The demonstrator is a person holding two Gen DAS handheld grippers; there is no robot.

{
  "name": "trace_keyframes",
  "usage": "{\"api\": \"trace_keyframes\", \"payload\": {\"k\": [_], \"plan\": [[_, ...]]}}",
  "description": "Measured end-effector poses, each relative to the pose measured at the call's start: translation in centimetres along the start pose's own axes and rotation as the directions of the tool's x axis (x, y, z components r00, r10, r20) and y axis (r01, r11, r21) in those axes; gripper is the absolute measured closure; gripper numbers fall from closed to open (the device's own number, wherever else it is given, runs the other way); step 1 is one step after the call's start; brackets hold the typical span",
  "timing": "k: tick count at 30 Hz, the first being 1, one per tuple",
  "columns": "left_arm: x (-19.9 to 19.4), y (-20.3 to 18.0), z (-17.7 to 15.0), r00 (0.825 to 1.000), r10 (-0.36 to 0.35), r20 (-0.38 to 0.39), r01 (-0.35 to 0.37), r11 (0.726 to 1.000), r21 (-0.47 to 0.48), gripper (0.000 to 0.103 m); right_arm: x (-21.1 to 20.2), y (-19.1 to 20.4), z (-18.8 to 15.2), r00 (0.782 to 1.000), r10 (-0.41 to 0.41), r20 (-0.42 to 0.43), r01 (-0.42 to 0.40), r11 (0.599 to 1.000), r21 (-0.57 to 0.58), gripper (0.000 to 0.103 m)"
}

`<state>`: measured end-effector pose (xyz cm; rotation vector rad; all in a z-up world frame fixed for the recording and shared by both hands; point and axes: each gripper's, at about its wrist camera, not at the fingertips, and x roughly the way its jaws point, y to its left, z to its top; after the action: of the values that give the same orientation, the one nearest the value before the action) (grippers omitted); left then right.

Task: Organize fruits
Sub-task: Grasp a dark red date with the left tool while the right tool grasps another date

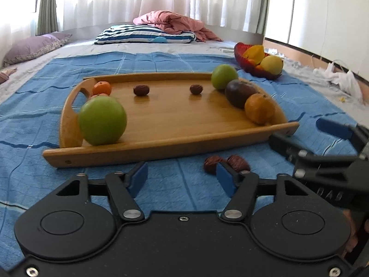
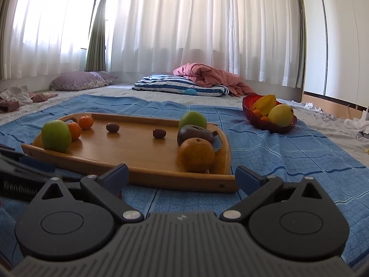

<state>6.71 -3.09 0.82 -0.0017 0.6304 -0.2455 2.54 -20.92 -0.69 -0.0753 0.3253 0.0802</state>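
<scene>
A wooden tray (image 1: 175, 117) (image 2: 129, 152) lies on a blue blanket. On it are two green apples (image 1: 102, 120) (image 1: 224, 76), small oranges (image 1: 102, 88), a larger orange (image 1: 260, 108) (image 2: 196, 155), a dark purple fruit (image 1: 239, 93) (image 2: 193, 134) and two brown dates (image 1: 141, 90) (image 1: 196, 89). Two more dates (image 1: 227, 163) lie on the blanket just ahead of my left gripper (image 1: 182, 179), which is open and empty. My right gripper (image 2: 182, 177) is open and empty before the tray's near right corner; it also shows in the left wrist view (image 1: 322, 136).
A red bowl (image 1: 256, 57) (image 2: 268, 115) with yellow and orange fruit stands beyond the tray's right end. A striped pillow (image 1: 147, 34), a pink quilt (image 2: 207, 73) and a purple pillow (image 2: 83, 80) lie at the back before the curtains. White clutter (image 1: 339, 76) lies at the right.
</scene>
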Motion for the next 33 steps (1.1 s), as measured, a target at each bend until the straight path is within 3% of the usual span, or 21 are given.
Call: {"api": "trace_keyframes", "payload": {"k": [5,15,17,18,28,33], "plan": [[0.8,-0.5,0.4,1.000,-0.014,-0.020,0.014,1.000,0.006,0.060,0.1,0.4,-0.3,0.999,0.026,-0.020,-0.027,1.000,-0.015,0.002],[1.8,0.0,1.0,0.992,-0.114,-0.050,0.110,0.991,-0.083,0.062,0.3,-0.5,-0.5,0.998,0.033,-0.049,-0.034,0.999,-0.014,0.003],[2.1,-0.3,1.1,0.990,-0.128,-0.061,0.123,0.989,-0.082,0.070,0.2,-0.5,-0.5,0.998,0.034,-0.050,-0.036,0.999,-0.029,0.003],[2.2,-0.5,1.1,0.989,-0.131,-0.067,0.125,0.989,-0.081,0.081,0.1,-0.4,-0.6,0.998,0.036,-0.052,-0.038,0.999,-0.037,0.003],[1.2,-0.9,1.0,0.998,-0.045,-0.052,0.045,0.999,-0.013,0.080,0.3,1.8,-0.8,0.990,0.111,-0.086,-0.120,0.988,-0.101,0.003],[0.6,-0.1,1.0,0.999,-0.005,-0.039,0.005,1.000,-0.005,0.080,1.1,3.0,-0.7,0.986,0.122,-0.114,-0.136,0.983,-0.123,0.012]]}}
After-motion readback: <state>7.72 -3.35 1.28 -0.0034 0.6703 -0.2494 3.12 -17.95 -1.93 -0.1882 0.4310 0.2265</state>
